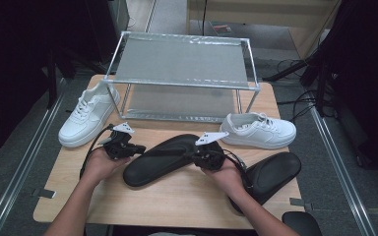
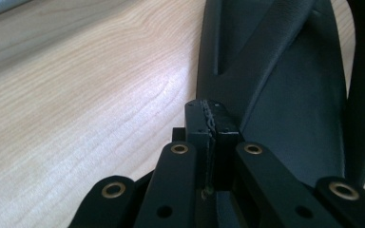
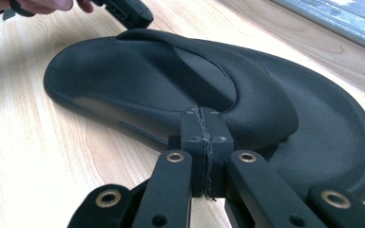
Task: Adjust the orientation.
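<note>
A black slipper (image 1: 157, 160) lies across the middle of the wooden table (image 1: 177, 201), between my two grippers. My left gripper (image 1: 139, 148) sits at its left end with the jaws pressed together and nothing between them. In the left gripper view the pads (image 2: 204, 118) meet just in front of the slipper (image 2: 285, 95). My right gripper (image 1: 196, 156) is at the slipper's right end, also shut; its closed tips (image 3: 204, 128) stand against the side of the slipper (image 3: 247, 95) below the strap. The left gripper (image 3: 128, 12) shows at the slipper's far end.
A second black slipper (image 1: 273, 172) lies at the right under my right forearm. One white sneaker (image 1: 86, 118) sits at the left, another (image 1: 261, 132) at the right. A metal two-tier shoe rack (image 1: 182, 73) stands at the back of the table.
</note>
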Demonstrator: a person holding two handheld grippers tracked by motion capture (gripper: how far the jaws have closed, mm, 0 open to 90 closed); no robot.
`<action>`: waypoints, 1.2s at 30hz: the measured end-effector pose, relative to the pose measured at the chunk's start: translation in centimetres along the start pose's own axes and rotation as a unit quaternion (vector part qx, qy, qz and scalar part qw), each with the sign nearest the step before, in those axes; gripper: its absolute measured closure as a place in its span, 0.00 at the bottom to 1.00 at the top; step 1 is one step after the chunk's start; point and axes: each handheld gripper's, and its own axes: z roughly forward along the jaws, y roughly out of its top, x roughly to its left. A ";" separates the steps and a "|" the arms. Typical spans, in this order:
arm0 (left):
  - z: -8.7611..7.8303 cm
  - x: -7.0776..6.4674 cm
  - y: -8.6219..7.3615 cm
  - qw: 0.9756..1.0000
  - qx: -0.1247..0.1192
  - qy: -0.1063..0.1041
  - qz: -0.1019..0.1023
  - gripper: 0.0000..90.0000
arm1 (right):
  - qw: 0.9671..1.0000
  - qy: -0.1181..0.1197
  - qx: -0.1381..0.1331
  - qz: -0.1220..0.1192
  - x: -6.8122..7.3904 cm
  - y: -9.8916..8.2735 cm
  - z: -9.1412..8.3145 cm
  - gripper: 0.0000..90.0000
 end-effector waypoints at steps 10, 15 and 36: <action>-0.4 -0.6 -0.8 1.000 -0.002 0.000 -0.007 1.00 | 1.000 0.001 0.000 0.001 -0.5 0.3 0.2 1.00; -0.5 -1.0 -1.2 1.000 -0.002 -0.004 -0.013 1.00 | 1.000 0.000 0.002 0.003 -0.6 0.5 0.4 1.00; -0.5 -3.4 -1.7 1.000 0.021 -0.020 0.001 1.00 | 1.000 -0.013 -0.001 0.027 -1.6 1.1 0.6 1.00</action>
